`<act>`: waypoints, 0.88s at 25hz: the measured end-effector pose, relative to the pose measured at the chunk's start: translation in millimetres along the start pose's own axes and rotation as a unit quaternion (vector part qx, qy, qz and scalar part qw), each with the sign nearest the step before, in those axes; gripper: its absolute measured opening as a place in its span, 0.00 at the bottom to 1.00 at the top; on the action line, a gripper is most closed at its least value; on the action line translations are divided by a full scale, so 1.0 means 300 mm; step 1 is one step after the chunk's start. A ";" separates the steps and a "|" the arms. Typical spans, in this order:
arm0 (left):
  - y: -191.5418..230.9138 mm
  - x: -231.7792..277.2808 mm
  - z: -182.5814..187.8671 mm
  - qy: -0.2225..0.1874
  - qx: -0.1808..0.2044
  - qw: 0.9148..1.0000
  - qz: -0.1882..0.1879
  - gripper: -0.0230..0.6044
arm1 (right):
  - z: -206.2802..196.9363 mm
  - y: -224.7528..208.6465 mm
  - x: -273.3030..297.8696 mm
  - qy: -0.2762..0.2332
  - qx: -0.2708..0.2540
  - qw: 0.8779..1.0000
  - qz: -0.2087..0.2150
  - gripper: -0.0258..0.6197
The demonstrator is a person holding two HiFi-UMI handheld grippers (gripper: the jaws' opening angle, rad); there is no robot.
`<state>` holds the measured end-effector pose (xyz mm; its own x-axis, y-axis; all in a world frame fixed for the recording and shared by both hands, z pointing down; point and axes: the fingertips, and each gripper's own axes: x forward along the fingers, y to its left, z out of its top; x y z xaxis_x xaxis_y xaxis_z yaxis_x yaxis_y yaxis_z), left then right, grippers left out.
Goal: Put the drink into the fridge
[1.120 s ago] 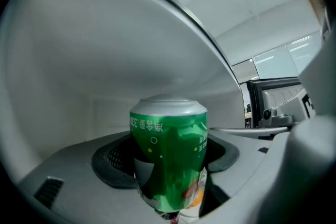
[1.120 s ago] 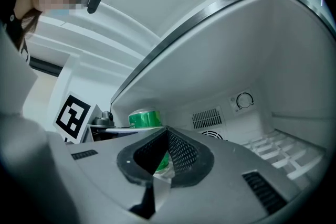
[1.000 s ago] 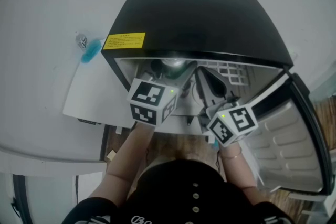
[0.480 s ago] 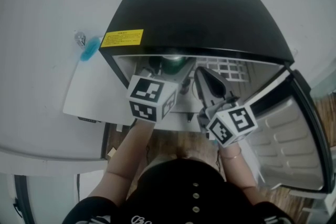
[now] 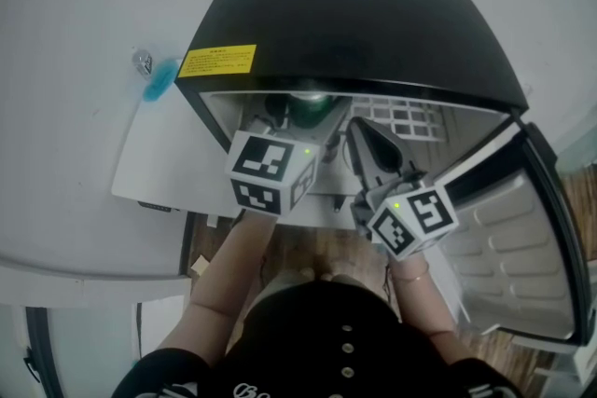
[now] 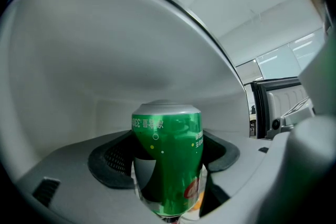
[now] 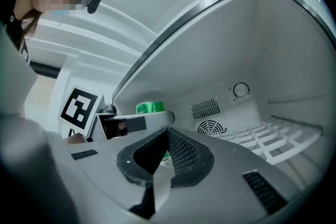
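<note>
A green drink can (image 6: pixel 169 157) stands upright between the jaws of my left gripper (image 6: pixel 168 139), which is shut on it. In the head view the can (image 5: pixel 309 107) sits just inside the opening of the black fridge (image 5: pixel 354 23), ahead of the left gripper (image 5: pixel 297 121) and its marker cube. My right gripper (image 5: pixel 362 133) reaches into the fridge beside it, shut and holding nothing. In the right gripper view its jaws (image 7: pixel 167 131) meet at the tips. There the can (image 7: pixel 150 107) shows behind the left gripper's body.
The fridge door (image 5: pixel 522 247) hangs open at the right. Inside are a white wire shelf (image 7: pixel 275 139), a round fan vent (image 7: pixel 210 127) and a thermostat dial (image 7: pixel 241 90) on the back wall. A white board (image 5: pixel 159 163) lies left of the fridge, with a blue object (image 5: pixel 159 87) beyond it.
The left gripper has carried the can slightly deeper into the fridge opening. The right gripper has barely moved.
</note>
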<state>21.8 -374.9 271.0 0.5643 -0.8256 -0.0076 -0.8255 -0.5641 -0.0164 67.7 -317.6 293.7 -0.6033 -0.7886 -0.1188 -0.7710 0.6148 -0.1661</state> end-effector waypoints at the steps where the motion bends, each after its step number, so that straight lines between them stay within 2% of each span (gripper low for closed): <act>1: -0.001 -0.001 0.000 0.000 -0.001 1.000 -0.001 0.59 | -0.002 0.003 0.001 0.000 0.001 1.000 0.001 0.05; 7: -0.007 -0.014 0.003 -0.004 -0.005 1.000 -0.003 0.61 | -0.019 0.025 0.004 0.004 0.007 1.000 0.007 0.05; 15: -0.011 -0.075 0.052 -0.035 -0.020 0.999 -0.004 0.61 | -0.038 0.040 -0.012 0.010 0.013 1.000 0.009 0.05; 22: -0.021 -0.129 0.035 -0.035 -0.022 0.999 0.004 0.61 | -0.042 0.062 -0.014 0.013 0.011 1.000 0.013 0.05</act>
<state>5.3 -339.2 260.8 0.5553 -0.8281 -0.0768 -0.8290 -0.5585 0.0280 53.5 -302.7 303.4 -0.6278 -0.7723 -0.0974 -0.7510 0.6338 -0.1851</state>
